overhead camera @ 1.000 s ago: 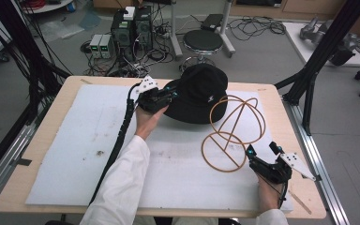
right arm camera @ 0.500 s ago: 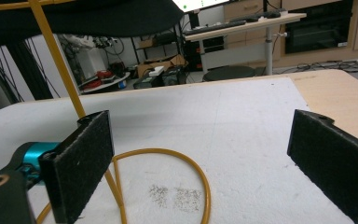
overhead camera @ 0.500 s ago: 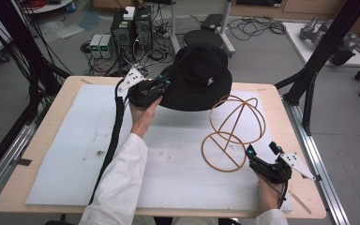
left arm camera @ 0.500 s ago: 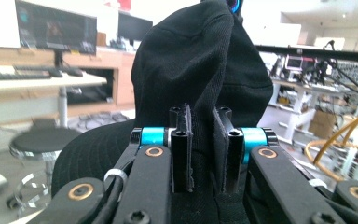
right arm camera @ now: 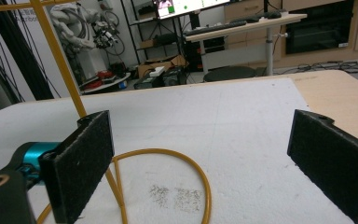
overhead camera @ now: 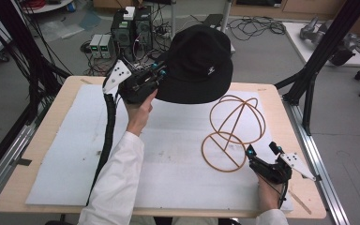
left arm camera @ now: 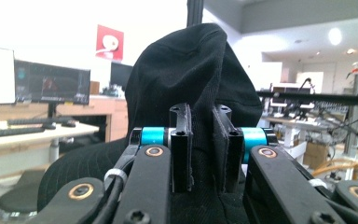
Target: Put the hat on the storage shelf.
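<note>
Lifted higher now, black fabric bucket hat (overhead camera: 199,63) is hanging pinched in my left gripper (overhead camera: 157,75); right gripper (overhead camera: 264,153), jaws apart, is waiting beside orange wire stand (overhead camera: 234,129)—centring crown first.

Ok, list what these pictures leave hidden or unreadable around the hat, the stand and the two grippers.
- High view: the black hat covers the left gripper's tips.
- High view: the hat's small white logo is too small to read.
- Left gripper view: the hat fills the middle, hiding the table.
- Right gripper view: the wire stand's top is cut off by the frame edge.

High view overhead; tongs cameras close, level
</note>
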{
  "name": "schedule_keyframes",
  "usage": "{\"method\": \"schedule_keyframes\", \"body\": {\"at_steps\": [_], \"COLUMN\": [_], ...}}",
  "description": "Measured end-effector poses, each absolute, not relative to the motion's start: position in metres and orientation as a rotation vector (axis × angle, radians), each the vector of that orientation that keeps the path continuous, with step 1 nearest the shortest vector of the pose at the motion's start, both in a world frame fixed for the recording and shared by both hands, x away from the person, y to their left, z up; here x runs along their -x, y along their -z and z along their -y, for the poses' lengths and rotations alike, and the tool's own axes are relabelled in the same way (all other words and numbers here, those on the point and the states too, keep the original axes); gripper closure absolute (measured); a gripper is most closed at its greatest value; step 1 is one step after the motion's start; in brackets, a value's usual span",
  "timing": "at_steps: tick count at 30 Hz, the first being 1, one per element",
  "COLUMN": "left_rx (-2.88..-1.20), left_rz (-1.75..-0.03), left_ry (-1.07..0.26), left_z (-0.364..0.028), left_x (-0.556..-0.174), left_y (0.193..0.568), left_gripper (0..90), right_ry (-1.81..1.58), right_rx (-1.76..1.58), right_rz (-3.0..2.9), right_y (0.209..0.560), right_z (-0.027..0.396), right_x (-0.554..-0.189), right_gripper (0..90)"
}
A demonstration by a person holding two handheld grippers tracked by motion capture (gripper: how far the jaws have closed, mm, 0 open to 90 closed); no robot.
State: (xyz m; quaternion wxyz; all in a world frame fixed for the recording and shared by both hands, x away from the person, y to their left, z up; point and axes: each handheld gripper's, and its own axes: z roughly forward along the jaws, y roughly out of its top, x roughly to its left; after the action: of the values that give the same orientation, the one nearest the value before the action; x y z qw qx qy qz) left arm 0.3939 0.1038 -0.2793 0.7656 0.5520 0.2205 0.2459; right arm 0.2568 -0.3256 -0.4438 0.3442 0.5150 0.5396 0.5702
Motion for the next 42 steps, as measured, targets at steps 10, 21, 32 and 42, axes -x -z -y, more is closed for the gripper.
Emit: {"method": "schedule_keyframes", "body": {"at_steps": [10, 21, 32, 42], "left_rx": [-1.135, -1.059, -1.043, -1.088], "left_rz": [-0.374, -0.243, -0.165, -0.158], "left_ry": [-0.523, -0.462, -0.363, -0.289], "left_z": [-0.099, -0.078, -0.049, -0.026], "left_x": [-0.374, -0.350, -0.337, -0.335], "left_y": [0.256, 0.234, 0.235, 0.253], "left_gripper": [79.4, 79.5, 79.5, 79.4], "right_ry": [-1.486, -1.489, -1.493, -1.493], "right_rx": [-1.338, -1.345, -1.345, -1.343], "right_rz": [-1.393, -1.394, -1.383, -1.374], "right_y": [0.444, 0.444, 0.444, 0.444], "right_z": [0.325, 0.326, 0.329, 0.331], "right_x": [-0.256, -0.256, -0.253, -0.251], "right_gripper": [6.3, 6.3, 6.3, 6.3]}}
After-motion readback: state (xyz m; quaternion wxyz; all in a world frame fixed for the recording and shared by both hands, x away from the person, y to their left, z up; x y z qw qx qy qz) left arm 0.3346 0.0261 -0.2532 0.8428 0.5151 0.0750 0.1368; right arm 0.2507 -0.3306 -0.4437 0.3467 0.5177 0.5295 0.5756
